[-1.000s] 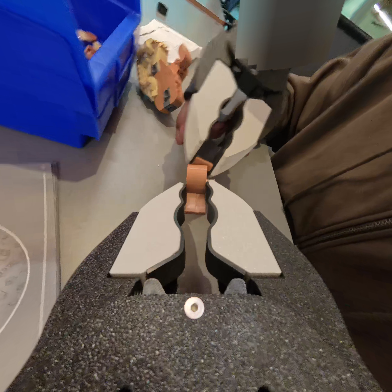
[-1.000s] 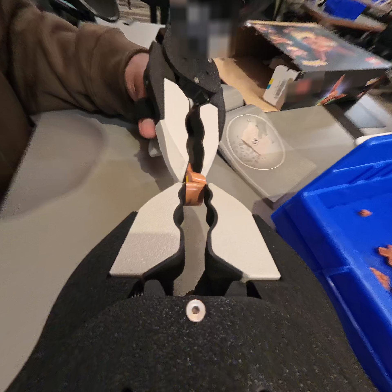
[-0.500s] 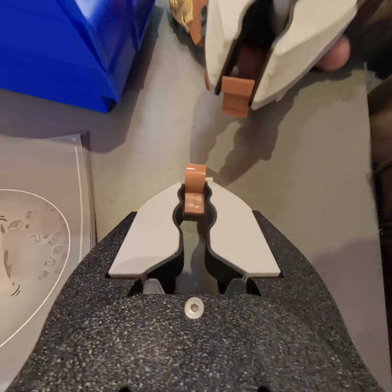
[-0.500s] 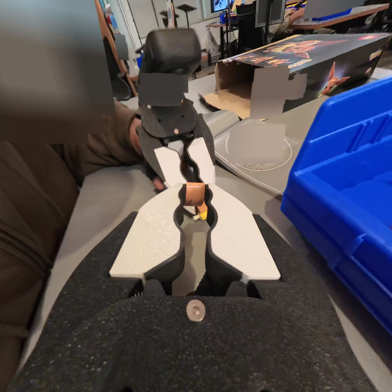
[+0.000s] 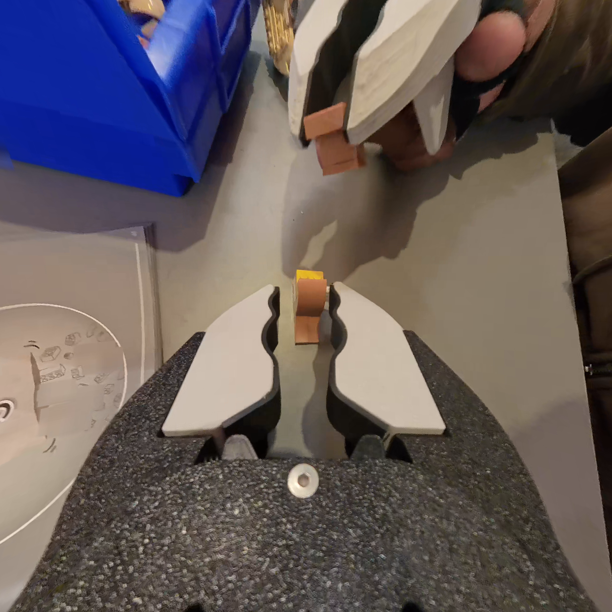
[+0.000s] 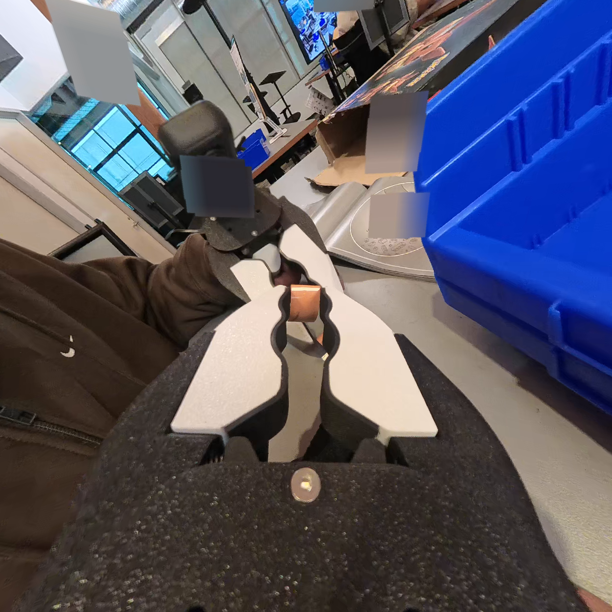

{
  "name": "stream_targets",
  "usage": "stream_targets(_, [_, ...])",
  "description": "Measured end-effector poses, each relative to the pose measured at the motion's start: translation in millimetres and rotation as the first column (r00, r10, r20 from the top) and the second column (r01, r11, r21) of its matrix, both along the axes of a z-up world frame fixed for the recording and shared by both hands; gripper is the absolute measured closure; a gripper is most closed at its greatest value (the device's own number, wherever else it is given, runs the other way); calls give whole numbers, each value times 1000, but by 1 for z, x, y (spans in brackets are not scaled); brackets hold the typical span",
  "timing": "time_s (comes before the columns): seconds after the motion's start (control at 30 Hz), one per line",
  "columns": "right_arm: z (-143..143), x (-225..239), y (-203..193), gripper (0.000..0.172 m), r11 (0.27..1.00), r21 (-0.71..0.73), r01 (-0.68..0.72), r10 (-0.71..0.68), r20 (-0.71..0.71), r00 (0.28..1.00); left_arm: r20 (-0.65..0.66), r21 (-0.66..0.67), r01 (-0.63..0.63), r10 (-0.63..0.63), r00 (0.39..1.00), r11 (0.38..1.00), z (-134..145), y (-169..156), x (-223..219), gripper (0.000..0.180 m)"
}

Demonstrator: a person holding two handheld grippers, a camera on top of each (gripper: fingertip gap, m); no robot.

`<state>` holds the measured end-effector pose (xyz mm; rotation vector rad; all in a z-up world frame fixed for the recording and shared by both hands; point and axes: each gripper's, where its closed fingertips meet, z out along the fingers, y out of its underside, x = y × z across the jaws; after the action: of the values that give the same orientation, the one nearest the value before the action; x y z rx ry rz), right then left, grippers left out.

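Right now my left tool [image 5: 304, 291] stands apart around a brown-and-yellow brick piece [image 5: 309, 306], unclamped; it could topple. At twelve o'clock, my right tool [image 6: 304, 298] clamps another brown piece [image 6: 303, 303].

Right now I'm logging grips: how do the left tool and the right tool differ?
The left tool stands open, a gap beside the brown piece between its fingers; the right tool is shut on its brown piece. The left one's piece has a yellow part behind it; the right one's shows none. Both have pale wavy fingers.
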<state>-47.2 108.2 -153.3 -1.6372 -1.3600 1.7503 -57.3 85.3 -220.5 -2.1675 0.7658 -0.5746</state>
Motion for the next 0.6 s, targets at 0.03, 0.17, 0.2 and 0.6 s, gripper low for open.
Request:
stream_targets(0.03, [0,0,1,155,1000,-7,5,-5,2,1000,13,35,-6,5,1000,999,6,2,0,152])
stream_targets(0.17, [0,-2,4,155,997,-61,42,-42,9,999,62,224,-35,21,998,974,36,12,5,151])
stream_targets(0.2, [-1,-3,5,155,995,-78,55,-54,15,998,62,282,-49,33,998,958,44,15,6,151])
stream_targets(0.6, [-11,-8,8,155,966,-220,136,-124,69,990,-179,536,-3,117,977,844,43,24,19,164])
